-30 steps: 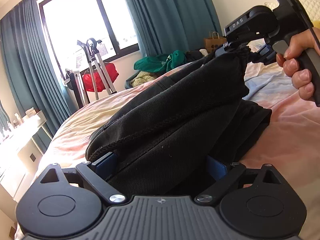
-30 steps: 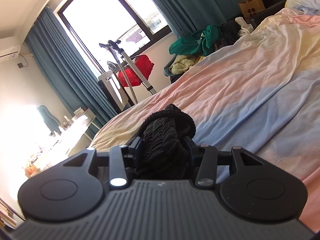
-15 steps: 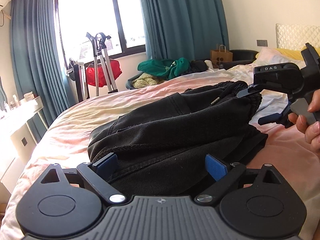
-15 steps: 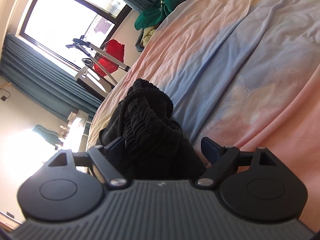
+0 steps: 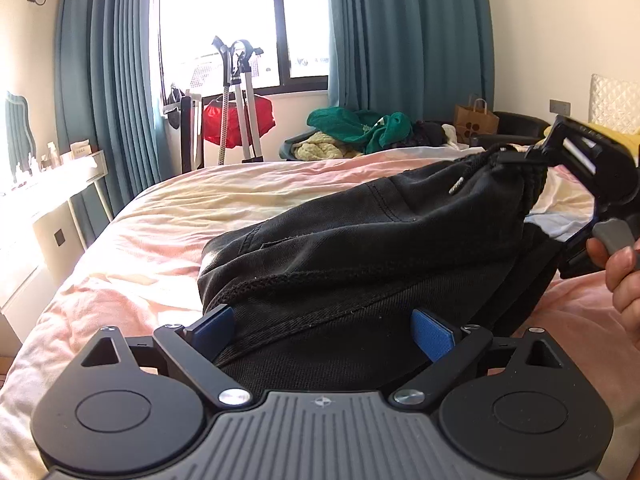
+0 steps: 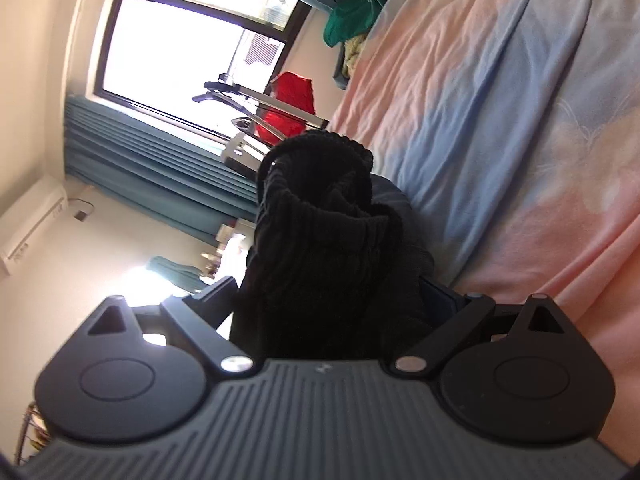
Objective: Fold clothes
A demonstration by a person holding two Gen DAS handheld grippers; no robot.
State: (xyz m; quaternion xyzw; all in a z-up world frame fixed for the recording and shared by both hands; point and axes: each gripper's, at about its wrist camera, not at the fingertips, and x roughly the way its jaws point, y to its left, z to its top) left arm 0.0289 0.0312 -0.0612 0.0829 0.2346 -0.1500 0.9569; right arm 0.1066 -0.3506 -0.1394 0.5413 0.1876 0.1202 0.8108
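Observation:
A black pair of drawstring shorts (image 5: 360,248) lies folded over in a heap on the bed. My left gripper (image 5: 322,330) is open, its blue pads spread wide on either side of the near edge of the cloth. My right gripper (image 6: 332,300) is rolled onto its side and stands open, with the bunched elastic waistband (image 6: 320,200) loose between its fingers. The right gripper also shows in the left wrist view (image 5: 576,160), at the far right end of the shorts, with a hand on its trigger.
The bed sheet (image 5: 160,240) is pink, yellow and pale blue (image 6: 500,100). Past the bed's far edge are a pile of green clothes (image 5: 360,124), a paper bag (image 5: 476,120), a rack with a red garment (image 5: 236,116), and a white desk (image 5: 52,200) at left.
The right gripper has opened its jaws, lowered the waistband toward the bed and rolled sideways. The raised shorts have sunk down. The left gripper stays open at the near edge.

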